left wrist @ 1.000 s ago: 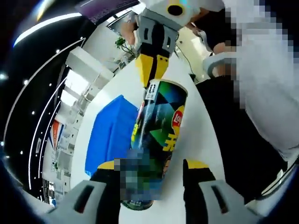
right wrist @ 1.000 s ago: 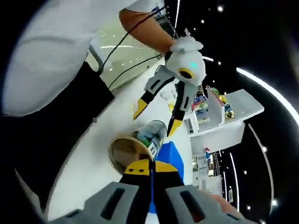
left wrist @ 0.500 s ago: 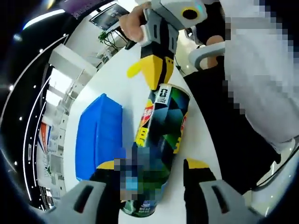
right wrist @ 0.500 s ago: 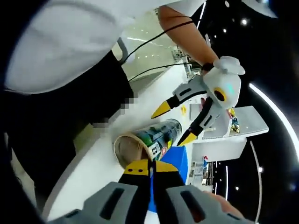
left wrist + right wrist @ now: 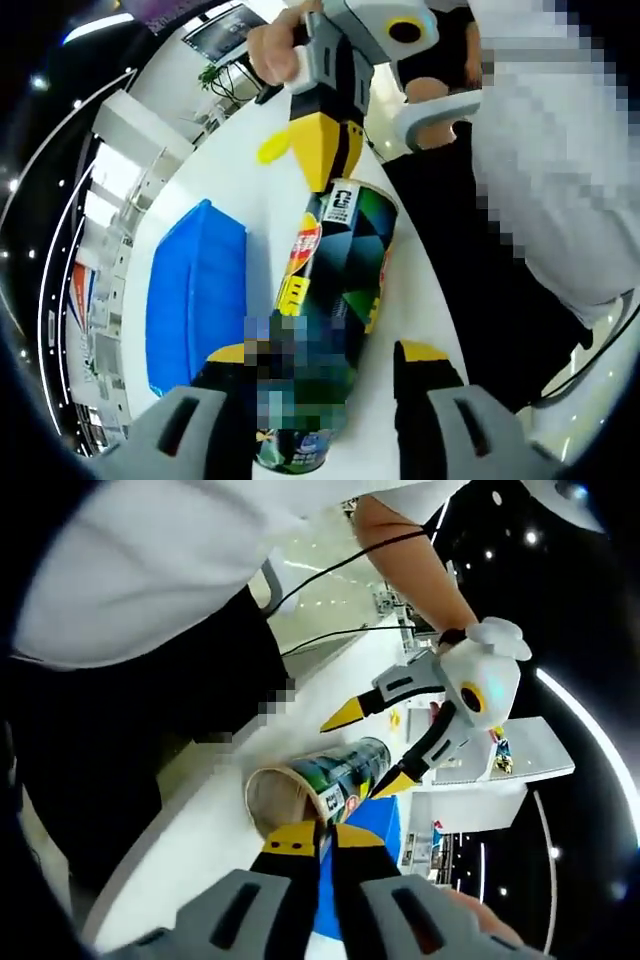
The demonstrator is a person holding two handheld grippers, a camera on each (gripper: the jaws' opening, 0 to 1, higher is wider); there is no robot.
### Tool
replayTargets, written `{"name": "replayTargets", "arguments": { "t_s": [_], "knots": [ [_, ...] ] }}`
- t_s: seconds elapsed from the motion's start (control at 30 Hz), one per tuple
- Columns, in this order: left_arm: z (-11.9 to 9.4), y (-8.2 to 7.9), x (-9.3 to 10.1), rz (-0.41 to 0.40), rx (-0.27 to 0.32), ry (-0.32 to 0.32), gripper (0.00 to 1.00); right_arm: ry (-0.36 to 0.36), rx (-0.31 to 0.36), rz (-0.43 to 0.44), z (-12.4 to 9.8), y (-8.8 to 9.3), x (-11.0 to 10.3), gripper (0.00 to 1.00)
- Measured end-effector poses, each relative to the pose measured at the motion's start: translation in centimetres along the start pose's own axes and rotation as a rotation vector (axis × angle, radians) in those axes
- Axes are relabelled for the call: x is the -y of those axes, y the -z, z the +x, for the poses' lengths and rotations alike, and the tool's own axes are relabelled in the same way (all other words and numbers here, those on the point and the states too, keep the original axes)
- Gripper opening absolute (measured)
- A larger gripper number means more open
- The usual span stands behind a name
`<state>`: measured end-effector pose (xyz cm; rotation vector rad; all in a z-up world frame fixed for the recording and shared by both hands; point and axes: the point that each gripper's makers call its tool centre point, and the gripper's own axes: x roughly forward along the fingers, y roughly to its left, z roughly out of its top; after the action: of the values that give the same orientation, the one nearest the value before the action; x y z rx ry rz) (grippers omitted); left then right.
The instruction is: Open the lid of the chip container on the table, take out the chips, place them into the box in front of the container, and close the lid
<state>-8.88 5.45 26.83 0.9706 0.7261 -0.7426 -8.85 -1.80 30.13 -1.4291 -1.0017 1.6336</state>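
Chip container (image 5: 335,290) label partly blurred

My chip container (image 5: 335,290), a dark green-patterned tube, lies tipped over the white table (image 5: 240,180), its open lidless mouth (image 5: 283,798) toward me. The blue box (image 5: 190,295) sits just left of it.

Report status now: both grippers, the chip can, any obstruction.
Left gripper open, jaws straddling the chip can, can lying on the table. Right gripper shut at the can's open mouth. Blue box beside the can. Nothing blocking.
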Motion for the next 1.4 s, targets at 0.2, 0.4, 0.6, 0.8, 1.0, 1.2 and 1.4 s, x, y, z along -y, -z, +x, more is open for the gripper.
{"name": "replayTargets", "arguments": {
  "t_s": [0.2,0.4,0.6,0.8,1.0,1.2,1.4],
  "knots": [
    [0.4,0.1,-0.3,-0.001,0.002,0.004,0.54,-0.022,0.013,0.027,0.0,-0.1,-0.8,0.17],
    [0.5,0.5,-0.4,0.009,-0.019,0.018,0.54,-0.011,0.025,0.066,-0.4,0.1,-0.6,0.21],
    [0.7,1.2,-0.8,0.033,-0.077,0.027,0.56,0.023,0.015,0.196,-1.1,1.1,0.0,0.36],
    [1.3,1.0,-0.8,0.059,-0.091,0.076,0.56,0.011,-0.005,0.315,-2.1,2.4,-0.8,0.37],
    [2.2,1.0,-0.2,0.069,-0.097,0.149,0.50,0.021,-0.005,0.385,-2.7,3.0,-1.3,0.36],
    [2.1,1.0,-0.1,0.069,-0.101,0.178,0.49,0.022,-0.018,0.431,-3.1,3.8,-1.6,0.36],
    [2.1,1.0,-0.1,0.074,-0.090,0.169,0.49,-0.061,-0.024,0.587,-2.9,4.3,-3.7,0.37]
  ]
}}
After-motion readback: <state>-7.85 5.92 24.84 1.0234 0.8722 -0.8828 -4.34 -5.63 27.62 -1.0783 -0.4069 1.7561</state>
